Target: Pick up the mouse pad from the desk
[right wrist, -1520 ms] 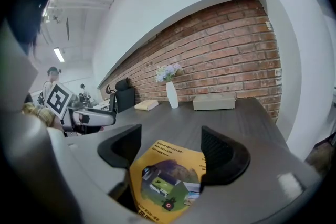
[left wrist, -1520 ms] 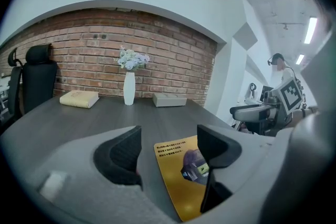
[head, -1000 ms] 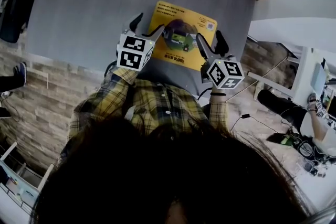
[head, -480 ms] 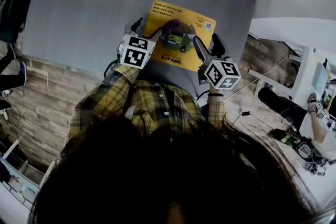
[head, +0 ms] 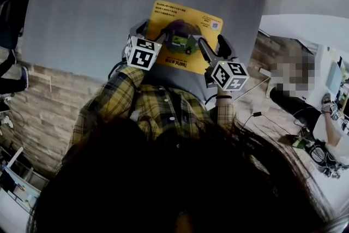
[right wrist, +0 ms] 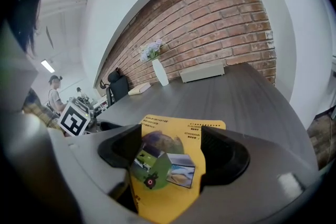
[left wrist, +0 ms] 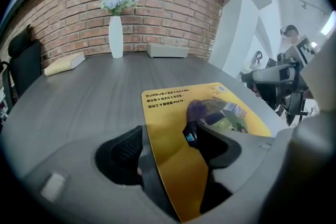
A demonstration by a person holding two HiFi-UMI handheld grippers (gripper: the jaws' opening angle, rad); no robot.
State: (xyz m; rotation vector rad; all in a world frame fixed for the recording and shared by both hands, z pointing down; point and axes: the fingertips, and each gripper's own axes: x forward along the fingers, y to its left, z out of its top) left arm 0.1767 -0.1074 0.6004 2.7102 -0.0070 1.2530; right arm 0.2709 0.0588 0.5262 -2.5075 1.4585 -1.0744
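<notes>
A yellow mouse pad (head: 185,13) with a printed picture lies on the grey desk (head: 82,8), close to its near edge. My left gripper (head: 152,30) is at the pad's near left corner. In the left gripper view its jaws stand apart (left wrist: 163,139), and the pad's left edge (left wrist: 173,113) runs between them, slightly raised so its dark underside shows. My right gripper (head: 211,42) is at the near right corner. Its jaws are wide apart (right wrist: 170,152) with the pad (right wrist: 181,131) lying between them.
At the desk's far side stand a white vase with flowers (left wrist: 115,34), a flat grey box (left wrist: 167,50) and a pale pad-like thing (left wrist: 63,64). A black chair (left wrist: 23,60) is at the left. Another person and white furniture (head: 305,24) are at the right.
Both grippers have moved forward and inward onto the pad's near corners. The jaws' spread looks about the same.
</notes>
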